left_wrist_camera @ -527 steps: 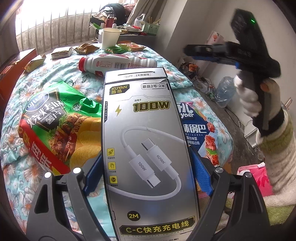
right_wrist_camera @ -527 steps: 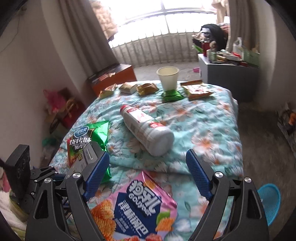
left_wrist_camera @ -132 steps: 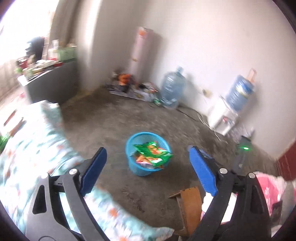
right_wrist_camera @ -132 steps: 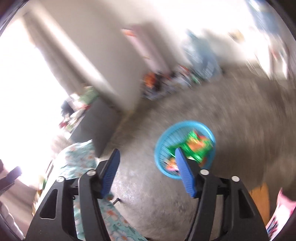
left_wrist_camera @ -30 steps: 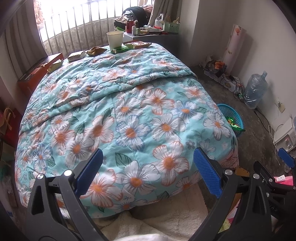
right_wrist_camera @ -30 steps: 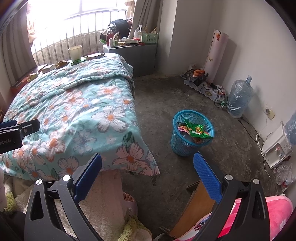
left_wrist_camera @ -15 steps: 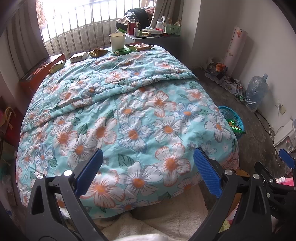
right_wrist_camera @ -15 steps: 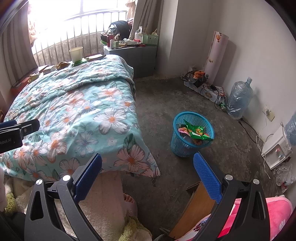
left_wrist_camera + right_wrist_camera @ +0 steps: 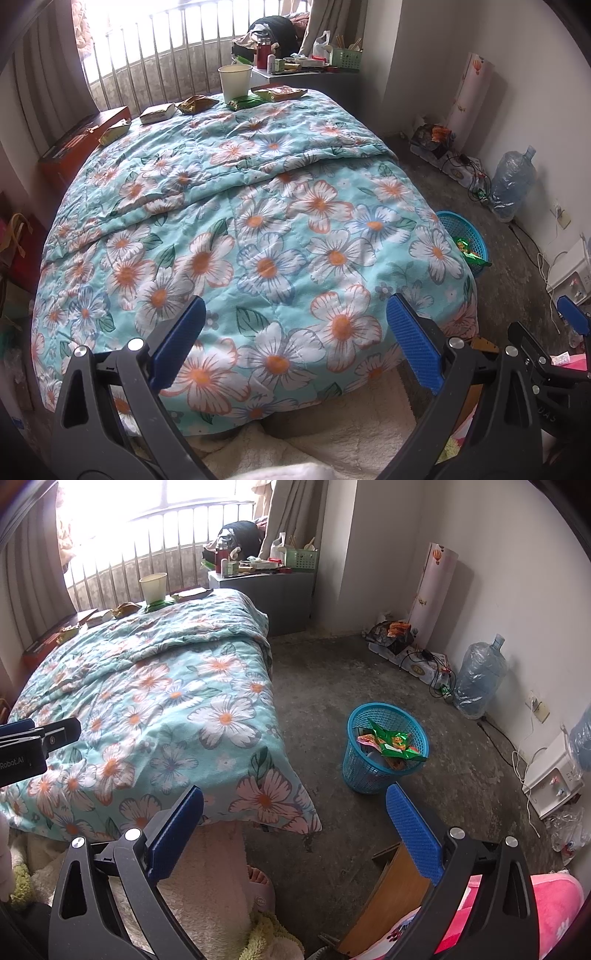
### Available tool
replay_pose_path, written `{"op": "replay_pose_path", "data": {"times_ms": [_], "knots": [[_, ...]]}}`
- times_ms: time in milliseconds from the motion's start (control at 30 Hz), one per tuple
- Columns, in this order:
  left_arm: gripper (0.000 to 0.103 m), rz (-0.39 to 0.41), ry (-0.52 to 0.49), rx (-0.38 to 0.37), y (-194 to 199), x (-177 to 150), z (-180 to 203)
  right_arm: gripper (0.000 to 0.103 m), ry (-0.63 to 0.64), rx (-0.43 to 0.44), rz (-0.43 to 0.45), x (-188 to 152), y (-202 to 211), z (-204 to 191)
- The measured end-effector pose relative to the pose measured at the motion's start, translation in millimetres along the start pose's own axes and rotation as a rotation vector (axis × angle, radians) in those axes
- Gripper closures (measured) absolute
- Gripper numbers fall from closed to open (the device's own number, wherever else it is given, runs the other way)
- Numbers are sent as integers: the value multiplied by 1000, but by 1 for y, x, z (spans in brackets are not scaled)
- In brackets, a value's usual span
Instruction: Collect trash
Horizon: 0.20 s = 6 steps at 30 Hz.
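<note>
While both tools hang above the foot of the bed (image 9: 266,206), the left hand-held gripper (image 9: 295,347) and the right hand-held gripper (image 9: 295,830) each stand with their blue pads spread wide and nothing between them. On the flowered quilt's far edge, well apart from both, remain a paper cup (image 9: 235,80) and several snack wrappers (image 9: 195,104) in a row near the window rail. On the concrete floor beside the bed, the blue basket (image 9: 369,775) stands upright, holding crumpled green and orange snack bags (image 9: 393,744) that stick up past its rim.
</note>
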State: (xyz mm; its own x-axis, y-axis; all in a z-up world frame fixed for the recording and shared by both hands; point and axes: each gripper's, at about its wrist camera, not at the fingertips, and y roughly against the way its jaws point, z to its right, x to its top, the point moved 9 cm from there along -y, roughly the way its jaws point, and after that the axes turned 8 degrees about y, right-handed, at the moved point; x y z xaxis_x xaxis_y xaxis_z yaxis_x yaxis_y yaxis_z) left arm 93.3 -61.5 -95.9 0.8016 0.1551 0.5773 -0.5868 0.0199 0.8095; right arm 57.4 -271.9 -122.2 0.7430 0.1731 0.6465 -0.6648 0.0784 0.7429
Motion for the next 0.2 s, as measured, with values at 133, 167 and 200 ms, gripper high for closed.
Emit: {"op": "replay_pose_path", "data": {"times_ms": [133,167,200], "knots": [[9,-1,3,-1,0,0,0,7,0,2,1,0,0,-1],[9,-1,6,0,0,-1,0,7,1,2,1,1,0,-2],[9,-3,9,0,0,0,-1,7,2,3,1,1,1,-3]]}}
